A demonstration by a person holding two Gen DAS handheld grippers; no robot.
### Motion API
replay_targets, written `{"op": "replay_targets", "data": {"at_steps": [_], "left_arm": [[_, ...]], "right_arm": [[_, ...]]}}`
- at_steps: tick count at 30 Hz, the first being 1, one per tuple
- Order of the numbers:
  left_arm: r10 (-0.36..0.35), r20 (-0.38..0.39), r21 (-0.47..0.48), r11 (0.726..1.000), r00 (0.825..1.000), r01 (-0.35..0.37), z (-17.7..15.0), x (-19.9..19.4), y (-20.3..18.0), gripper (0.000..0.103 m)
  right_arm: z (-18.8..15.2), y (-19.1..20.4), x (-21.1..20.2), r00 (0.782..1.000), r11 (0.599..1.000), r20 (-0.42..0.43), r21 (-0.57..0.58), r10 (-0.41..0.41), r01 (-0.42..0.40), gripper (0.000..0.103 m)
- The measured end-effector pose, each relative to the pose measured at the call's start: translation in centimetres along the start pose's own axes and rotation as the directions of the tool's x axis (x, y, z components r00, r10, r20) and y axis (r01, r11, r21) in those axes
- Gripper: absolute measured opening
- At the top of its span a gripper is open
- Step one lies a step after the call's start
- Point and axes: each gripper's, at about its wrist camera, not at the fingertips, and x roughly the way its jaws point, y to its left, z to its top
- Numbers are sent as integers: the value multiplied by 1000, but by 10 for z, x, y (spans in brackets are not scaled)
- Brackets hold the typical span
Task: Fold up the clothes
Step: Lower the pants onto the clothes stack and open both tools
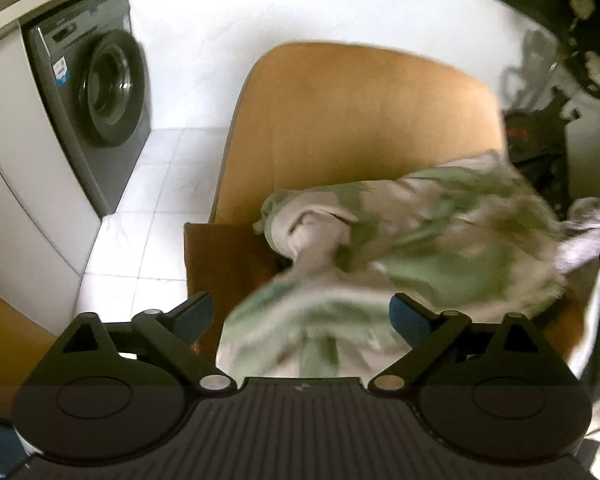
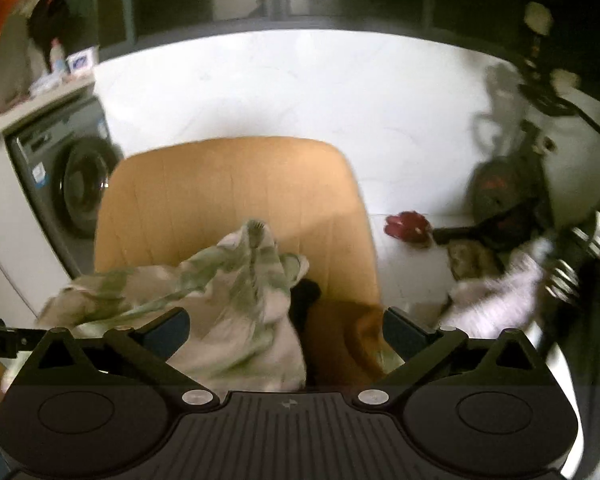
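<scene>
Left gripper (image 1: 302,314): jaws wide apart, nothing clamped; green-and-white striped garment (image 1: 400,248) lies crumpled btwn and ahead of fingers, on orange table (image 1: 340,112). Right gripper (image 2: 286,330): jaws wide apart, empty; garment ahead-left of fingers, brown cloth (image 2: 340,344) btwn them.

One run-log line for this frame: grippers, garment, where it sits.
left gripper: open, empty | right gripper: open, empty | garment: green-and-white, crumpled, unfolded | place: on orange chair | washing machine: door shut

right gripper (image 2: 286,330): jaws wide apart, nothing gripped | green-and-white garment (image 2: 228,300): crumpled on orange table (image 2: 228,184)
</scene>
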Motion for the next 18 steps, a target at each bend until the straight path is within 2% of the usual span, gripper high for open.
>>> {"op": "replay_targets", "data": {"at_steps": [4,8,12,16,18], "left_arm": [[-61,21,16,998,998,61,-24,-48,-2,102],[-97,24,54,994,995,96,-64,-89,-1,102],[-125,-23,114,985,992,127,-110,-116,-10,102],[-148,-58,143,978,987,155,-155,-142,-25,102],[-136,-34,139,980,990,140,-177,-160,-30,102]], "right_arm": [[-28,9,-72,1000,998,-2,51,-21,21,102],[-67,20,-146,999,992,11,119,-44,42,102],[-119,28,-217,995,982,37,167,-97,89,102],[-171,24,-263,992,969,-20,212,-123,125,102],[-194,19,-279,990,965,-55,220,-133,141,102]]}}
